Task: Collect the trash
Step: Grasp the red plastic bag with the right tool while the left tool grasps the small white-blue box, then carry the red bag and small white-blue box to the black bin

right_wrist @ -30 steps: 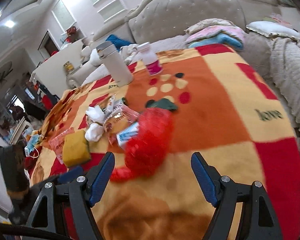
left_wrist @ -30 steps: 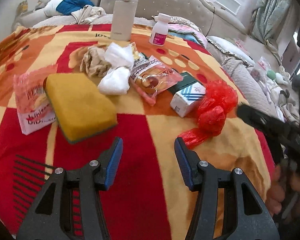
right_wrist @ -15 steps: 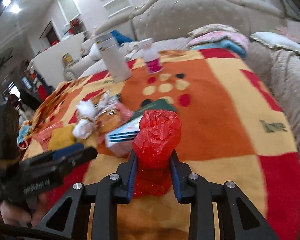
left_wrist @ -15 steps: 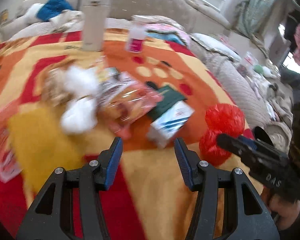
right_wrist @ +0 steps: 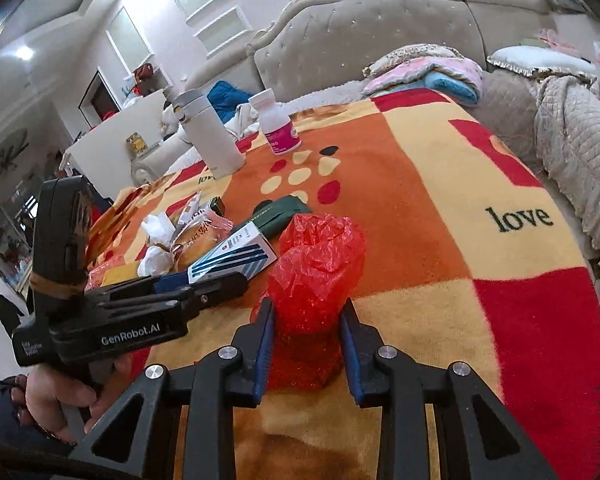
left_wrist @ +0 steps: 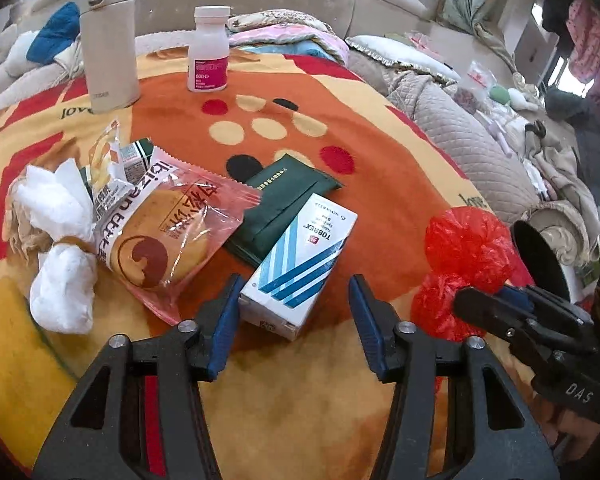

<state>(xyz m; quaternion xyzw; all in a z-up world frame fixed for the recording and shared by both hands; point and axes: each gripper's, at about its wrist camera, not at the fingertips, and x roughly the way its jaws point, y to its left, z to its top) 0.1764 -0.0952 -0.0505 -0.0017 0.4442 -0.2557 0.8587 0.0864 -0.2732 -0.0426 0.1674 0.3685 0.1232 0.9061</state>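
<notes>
red plastic bag [right_wrist: 314, 276] on the blanket [right_wrist: 440, 216], just right of the striped box [left_wrist: 300, 268] | right gripper [right_wrist: 306, 350] clamped on bag's lower part | left gripper [left_wrist: 294, 320] closing, box's near end between pads, not pressed | box beside bun packet [left_wrist: 160, 236]

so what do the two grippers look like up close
Both are black plastic. The left gripper and the right gripper each have two fingers with blue pads and silver screws. The left body reads "GenRobot.AI" in white, with brown tape round its upright block; the right reads "DAS".
</notes>
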